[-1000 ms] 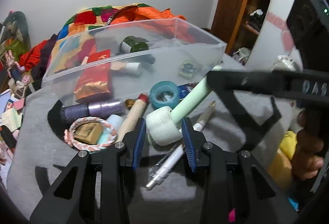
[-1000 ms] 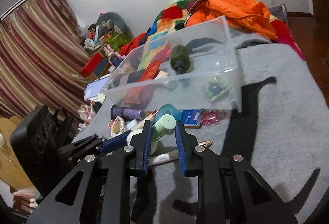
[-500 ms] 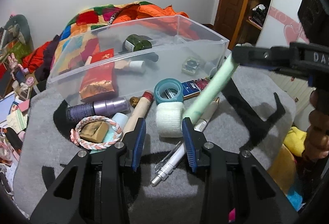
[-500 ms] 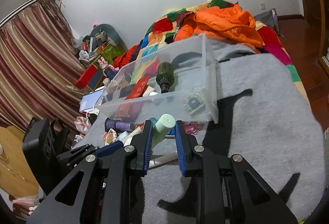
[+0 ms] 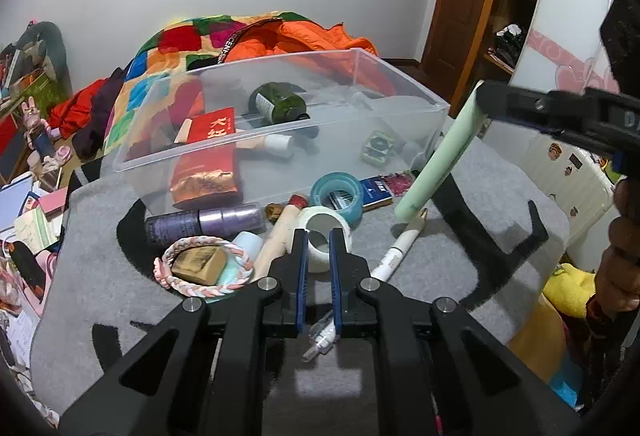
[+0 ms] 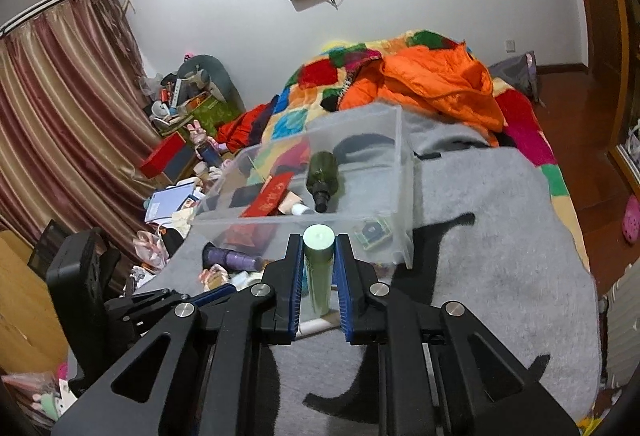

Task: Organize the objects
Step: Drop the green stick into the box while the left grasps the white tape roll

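Right gripper point(image 6: 318, 268) jaws grasp the green tube point(image 6: 318, 264); left gripper point(image 5: 319, 250) jaws clench the white tape roll's point(image 5: 324, 232) near wall. Next: carry both ahead into the clear bin point(image 5: 400, 139).

My right hand-held gripper point(image 6: 319, 268) is black with blue pads, and the tube point(image 6: 318, 268) in it is pale mint green. The blanket point(image 5: 460, 264) under everything is grey. The bin point(image 5: 400, 107) is clear plastic; inside lie a dark green bottle point(image 5: 280, 105) and a red packet point(image 5: 210, 155) with a coppery foil end. In front sit a purple bottle point(image 5: 208, 222), a teal tape roll point(image 5: 338, 191), a white tape roll point(image 5: 325, 236) and a pink-and-white braided band point(image 5: 204, 268). The quilt point(image 6: 316, 87) is patchwork, many-coloured.
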A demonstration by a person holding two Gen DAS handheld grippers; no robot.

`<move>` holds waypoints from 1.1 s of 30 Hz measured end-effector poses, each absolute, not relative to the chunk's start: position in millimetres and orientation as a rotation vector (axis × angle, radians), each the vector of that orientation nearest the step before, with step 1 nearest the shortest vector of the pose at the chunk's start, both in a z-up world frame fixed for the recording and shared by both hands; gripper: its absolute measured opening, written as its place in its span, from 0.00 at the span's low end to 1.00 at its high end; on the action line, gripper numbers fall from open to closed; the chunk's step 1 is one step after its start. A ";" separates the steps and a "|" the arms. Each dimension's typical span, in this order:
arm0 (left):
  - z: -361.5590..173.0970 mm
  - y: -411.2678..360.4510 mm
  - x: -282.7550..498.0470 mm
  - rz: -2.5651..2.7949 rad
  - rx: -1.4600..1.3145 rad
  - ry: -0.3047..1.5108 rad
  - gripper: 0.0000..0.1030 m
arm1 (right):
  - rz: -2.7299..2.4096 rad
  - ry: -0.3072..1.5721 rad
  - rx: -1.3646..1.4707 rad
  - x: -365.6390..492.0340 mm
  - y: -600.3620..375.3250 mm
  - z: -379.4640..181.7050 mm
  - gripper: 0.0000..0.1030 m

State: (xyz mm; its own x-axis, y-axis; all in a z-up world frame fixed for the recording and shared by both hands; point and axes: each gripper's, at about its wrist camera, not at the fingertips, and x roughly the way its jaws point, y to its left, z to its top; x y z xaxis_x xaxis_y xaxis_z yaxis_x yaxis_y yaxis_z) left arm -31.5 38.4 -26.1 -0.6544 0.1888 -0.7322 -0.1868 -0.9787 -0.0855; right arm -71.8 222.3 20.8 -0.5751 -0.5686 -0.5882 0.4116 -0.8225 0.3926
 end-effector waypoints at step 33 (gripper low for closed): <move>3.8 26.6 -42.6 2.780 -1.103 0.016 0.38 | -2.461 -0.340 0.770 -111.8 203.7 69.6 0.14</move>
